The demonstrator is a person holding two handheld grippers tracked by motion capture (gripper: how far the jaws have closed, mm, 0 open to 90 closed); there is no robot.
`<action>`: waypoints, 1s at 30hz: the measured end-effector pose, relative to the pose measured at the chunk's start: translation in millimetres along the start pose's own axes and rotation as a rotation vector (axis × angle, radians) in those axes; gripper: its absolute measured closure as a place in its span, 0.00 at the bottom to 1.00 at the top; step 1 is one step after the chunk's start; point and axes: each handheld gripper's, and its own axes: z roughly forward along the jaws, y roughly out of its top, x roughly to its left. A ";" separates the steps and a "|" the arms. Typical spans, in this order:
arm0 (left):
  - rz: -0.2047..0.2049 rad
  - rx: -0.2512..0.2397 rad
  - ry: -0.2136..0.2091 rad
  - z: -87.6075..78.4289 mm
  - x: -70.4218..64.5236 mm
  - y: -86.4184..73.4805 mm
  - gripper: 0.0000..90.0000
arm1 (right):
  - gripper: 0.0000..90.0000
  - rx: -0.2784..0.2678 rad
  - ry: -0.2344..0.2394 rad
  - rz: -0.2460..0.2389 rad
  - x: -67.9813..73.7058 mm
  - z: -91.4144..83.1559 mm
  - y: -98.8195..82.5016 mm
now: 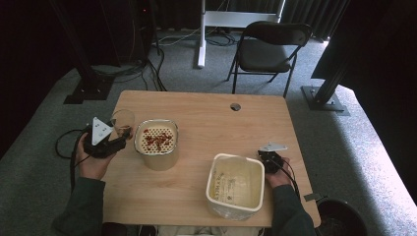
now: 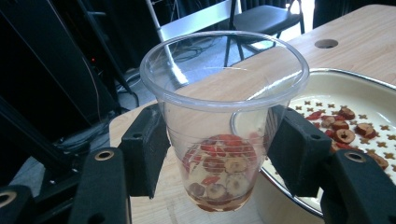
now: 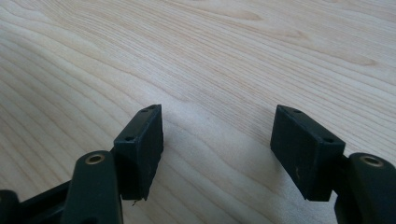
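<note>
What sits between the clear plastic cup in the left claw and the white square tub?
In the high view, the metal bowl of perforated cream insert and red slices sits between the clear plastic cup and white square tub.

The person's left hand (image 1: 92,160) holds the left gripper (image 2: 219,154) at the table's left edge, both pads clamped against the sides of a clear plastic cup (image 2: 224,116). The right hand (image 1: 278,177) keeps the right gripper (image 3: 217,144) low over the tabletop, jaws spread apart with nothing between them.
</note>
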 end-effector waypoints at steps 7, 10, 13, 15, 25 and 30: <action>0.017 0.000 0.004 2.8 0.6 2.1 0.46 | 0.38 0.000 -0.002 0.002 -0.1 0.0 0.0; 0.038 0.000 0.013 4.0 -0.6 3.1 0.46 | 0.38 -0.001 -0.002 0.002 -0.1 0.1 0.0; 0.059 0.003 0.018 5.5 -2.7 4.5 0.46 | 0.38 -0.001 -0.003 0.003 -0.1 0.0 0.0; 0.073 0.007 0.021 6.2 -3.6 5.4 0.46 | 0.38 -0.001 -0.003 0.002 -0.2 0.1 0.0; 0.105 0.017 0.026 10.6 -5.5 7.8 0.46 | 0.38 -0.001 -0.005 0.004 -0.3 0.0 0.0; 0.143 0.024 0.039 11.8 -7.9 9.2 0.46 | 0.38 0.000 -0.006 0.005 -0.3 0.0 0.0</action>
